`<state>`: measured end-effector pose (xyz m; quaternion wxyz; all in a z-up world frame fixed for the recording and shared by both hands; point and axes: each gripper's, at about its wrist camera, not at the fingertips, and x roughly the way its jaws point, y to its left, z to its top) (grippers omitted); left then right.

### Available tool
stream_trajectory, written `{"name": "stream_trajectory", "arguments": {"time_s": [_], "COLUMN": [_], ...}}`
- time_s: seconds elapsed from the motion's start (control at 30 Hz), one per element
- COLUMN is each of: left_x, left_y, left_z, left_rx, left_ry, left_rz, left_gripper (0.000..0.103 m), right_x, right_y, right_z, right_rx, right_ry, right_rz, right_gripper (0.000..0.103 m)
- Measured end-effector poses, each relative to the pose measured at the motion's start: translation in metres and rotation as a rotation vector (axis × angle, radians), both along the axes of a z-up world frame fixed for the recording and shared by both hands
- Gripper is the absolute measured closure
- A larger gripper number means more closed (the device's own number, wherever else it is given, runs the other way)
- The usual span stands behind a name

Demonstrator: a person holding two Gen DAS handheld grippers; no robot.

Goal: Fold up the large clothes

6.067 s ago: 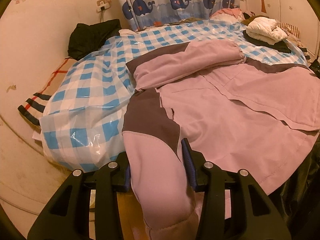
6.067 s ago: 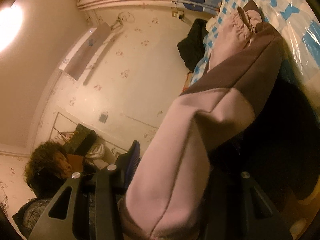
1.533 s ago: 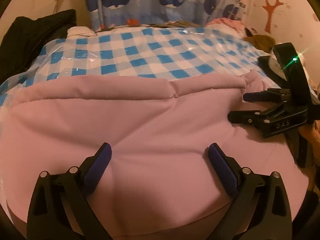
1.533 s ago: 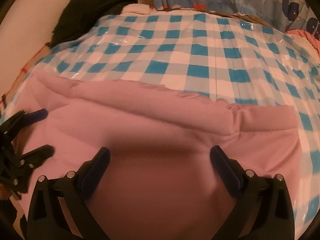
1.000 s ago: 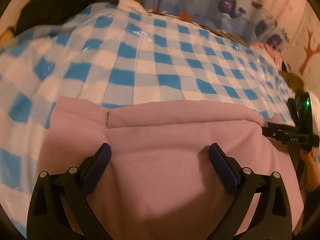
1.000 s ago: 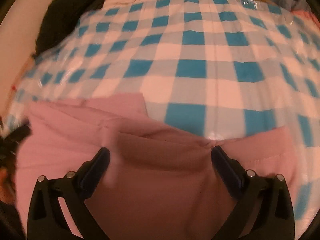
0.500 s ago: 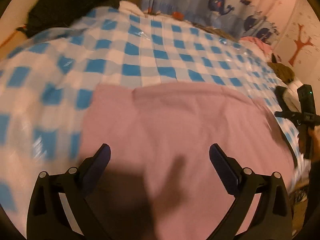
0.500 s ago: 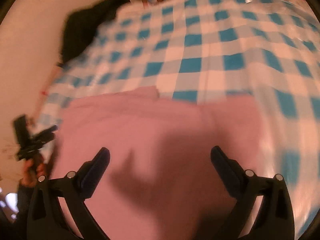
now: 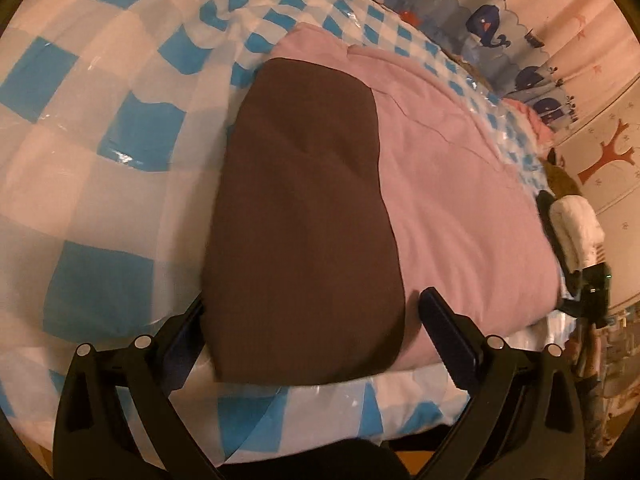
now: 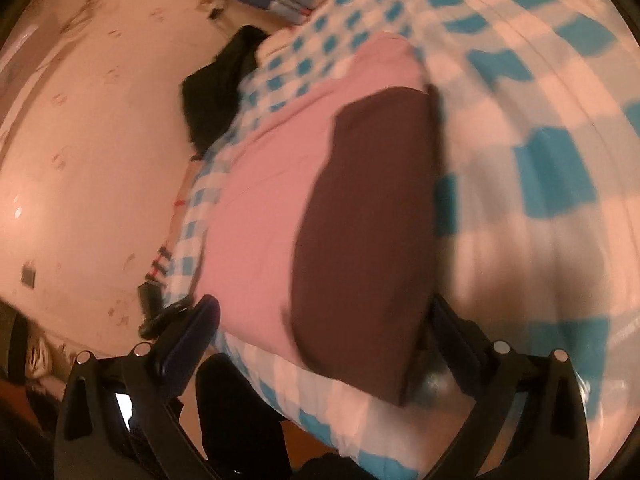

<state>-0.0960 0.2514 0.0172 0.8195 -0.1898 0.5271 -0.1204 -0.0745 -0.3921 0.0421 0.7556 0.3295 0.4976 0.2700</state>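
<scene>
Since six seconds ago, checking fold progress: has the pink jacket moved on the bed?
Yes. The pink jacket was spread open and hanging off the checkered cover's near edge; now it lies folded compact on top, brown panel up.

One folded jacket [image 9: 440, 184] is seen, one checked bed cover [image 9: 100, 120], one whale curtain [image 9: 492, 28] — and two grippers [image 9: 308, 336] [image 10: 320, 332].

text: none legible | labels: none | brands: none | numbers: none | signs: none
</scene>
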Motion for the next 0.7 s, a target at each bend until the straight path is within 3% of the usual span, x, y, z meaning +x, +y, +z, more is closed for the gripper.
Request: {"name": "stream_trajectory", "arguments": {"time_s": [0.07,0.13,0.2,0.3,0.47,0.57,0.63,0.7], "left_x": [0.003,0.005,0.007,0.006,0.003,-0.009,-0.015,-0.019], "left_y": [-0.006,-0.015,-0.030,-0.049,-0.094,-0.133,-0.152,-0.155], "left_z": [-0.001,0.001,0.007,0.019,0.031,0.034,0.032,0.030], "left_rx": [-0.009,0.009,0.036,0.057,0.066,0.055,0.069,0.080], "left_ry": [0.000,-0.007,-0.016,-0.037,-0.049,-0.052,-0.037,-0.019], "left_rz": [0.012,-0.008,-0.048,-0.110,-0.210,-0.316,-0.382,-0.388], "left_gripper": [0.008,0.008,0.008,0.008,0.008,0.008,0.008,0.008], "right_x": [0.010,0.022,0.023,0.011,-0.023,-0.042,-0.048,-0.060], "right_y": [0.008,0.024,0.034,0.023,-0.004,-0.043,-0.085,-0.103], "right_z": [-0.006,-0.016,-0.005,0.019,0.039,0.042,0.034,0.034], "right_rx": [-0.068,0.024,0.034,0.181,0.202,0.197,0.142,0.056], "right_ry": [0.010,0.046,0.014,-0.050,-0.079,-0.095,-0.060,-0.060], "right_rz": [0.011,0.060,0.107,0.157,0.183,0.093,-0.081,-0.203], "right_gripper": [0.005,0.005,0.005,0.005,0.005,0.005,0.005,0.005]}}
